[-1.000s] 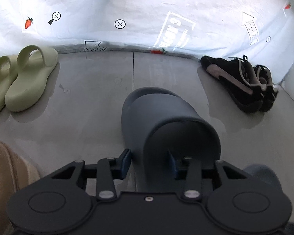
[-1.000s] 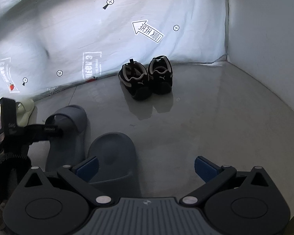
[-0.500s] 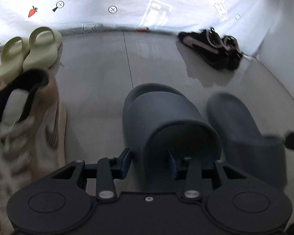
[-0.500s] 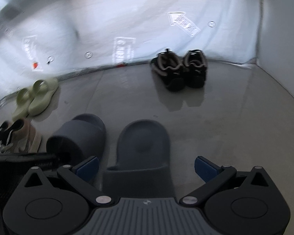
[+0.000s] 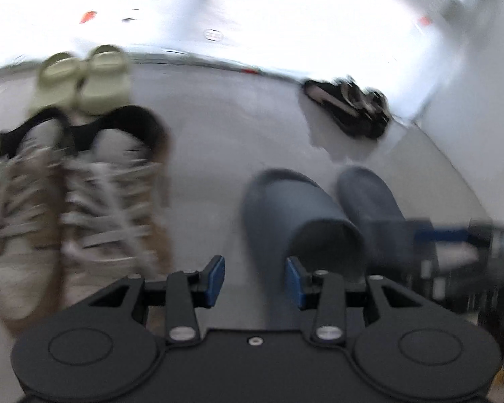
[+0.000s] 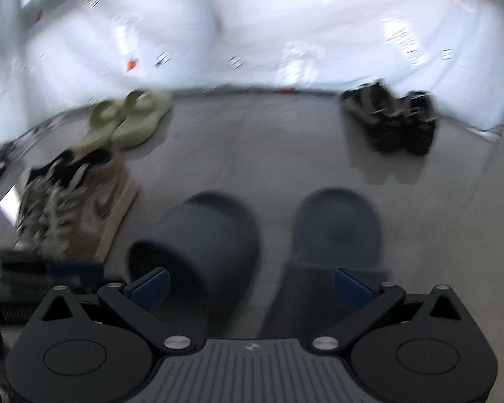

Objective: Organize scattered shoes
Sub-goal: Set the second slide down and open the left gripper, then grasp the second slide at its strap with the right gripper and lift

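Two dark blue slides lie side by side on the grey floor. The left slide [image 5: 295,215] [image 6: 201,238] sits just ahead and right of my left gripper [image 5: 254,277], whose jaws are open with nothing between them. The right slide [image 5: 369,198] [image 6: 336,231] lies in front of my right gripper [image 6: 252,283], which is wide open and empty. Both views are blurred by motion. The other gripper [image 5: 453,235] shows at the right edge of the left wrist view.
A pair of tan and white sneakers [image 5: 77,194] [image 6: 77,201] stands at the left. Green slides [image 5: 87,80] [image 6: 131,117] lie behind them. Black sneakers [image 5: 349,107] [image 6: 389,121] sit at the back right by the white sheet wall [image 6: 252,33].
My left gripper has let go of the left blue slide and pulled back and to the left. Both cameras have drawn back, bringing the tan sneakers more fully into view.
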A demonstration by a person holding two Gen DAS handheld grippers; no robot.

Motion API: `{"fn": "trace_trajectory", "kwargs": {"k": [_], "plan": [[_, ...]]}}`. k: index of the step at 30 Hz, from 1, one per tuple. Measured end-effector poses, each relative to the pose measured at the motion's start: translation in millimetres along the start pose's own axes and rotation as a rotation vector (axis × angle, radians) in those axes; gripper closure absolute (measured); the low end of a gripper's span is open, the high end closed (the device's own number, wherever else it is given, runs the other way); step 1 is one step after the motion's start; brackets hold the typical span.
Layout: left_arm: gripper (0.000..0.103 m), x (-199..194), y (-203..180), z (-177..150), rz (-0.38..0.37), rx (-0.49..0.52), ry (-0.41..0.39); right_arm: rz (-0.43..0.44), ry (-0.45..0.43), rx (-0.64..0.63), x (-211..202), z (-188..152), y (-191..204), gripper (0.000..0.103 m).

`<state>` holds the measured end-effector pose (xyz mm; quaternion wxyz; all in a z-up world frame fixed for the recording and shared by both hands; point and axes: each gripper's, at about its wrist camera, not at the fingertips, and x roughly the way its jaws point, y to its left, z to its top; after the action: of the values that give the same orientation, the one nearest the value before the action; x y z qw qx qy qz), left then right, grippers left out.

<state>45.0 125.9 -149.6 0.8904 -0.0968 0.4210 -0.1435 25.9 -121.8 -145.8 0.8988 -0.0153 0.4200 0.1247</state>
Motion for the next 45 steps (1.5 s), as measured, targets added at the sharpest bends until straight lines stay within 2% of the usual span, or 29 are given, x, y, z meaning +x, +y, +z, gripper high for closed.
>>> {"fn": "trace_trajectory", "kwargs": {"k": [3,5,6,9,16,26,29,31,34,37,41,45], "plan": [[0.062,-4.7,19.4,-0.1,0.029,-0.058,-0.014,0.074,0.086,-0.089,11.0,-3.4,24.8,0.004],[0.062,-5.2,25.9,-0.5,0.023,-0.079,-0.012,0.087,0.159,-0.141,22.3,-6.8,39.0,0.014],[0.062,-5.2,26.0,-0.9,0.02,-0.078,-0.011,0.094,0.193,-0.157,27.4,-8.5,43.8,0.025],[0.062,-2.5,22.6,-1.0,0.006,-0.058,-0.005,0.062,0.227,-0.193,34.2,-10.9,52.8,0.032],[0.062,2.5,14.6,0.3,-0.019,-0.031,-0.006,0.057,0.25,-0.153,29.7,-9.0,37.8,0.036],[0.061,10.1,1.5,6.8,-0.041,-0.011,-0.014,-0.062,0.267,-0.109,26.5,-7.2,-3.6,0.037],[0.057,7.4,1.6,7.7,-0.053,-0.011,-0.023,-0.035,0.178,-0.036,11.5,4.0,-15.7,0.033],[0.057,5.9,4.1,8.1,-0.06,-0.025,-0.029,0.002,0.089,0.019,0.2,15.6,-22.3,0.002],[0.057,5.4,6.4,10.3,-0.054,-0.037,-0.032,0.035,0.022,0.014,2.6,32.4,-20.5,0.0],[0.056,1.4,9.3,12.9,-0.049,-0.049,-0.049,0.048,0.068,0.005,34.6,48.8,-14.9,0.0],[0.055,-5.6,15.4,13.7,-0.034,-0.063,-0.073,0.092,0.198,0.006,82.6,62.4,-9.8,0.0],[0.055,-10.4,24.0,15.0,-0.012,-0.094,-0.094,0.079,0.274,-0.01,107.3,69.8,-4.9,0.0]]}}
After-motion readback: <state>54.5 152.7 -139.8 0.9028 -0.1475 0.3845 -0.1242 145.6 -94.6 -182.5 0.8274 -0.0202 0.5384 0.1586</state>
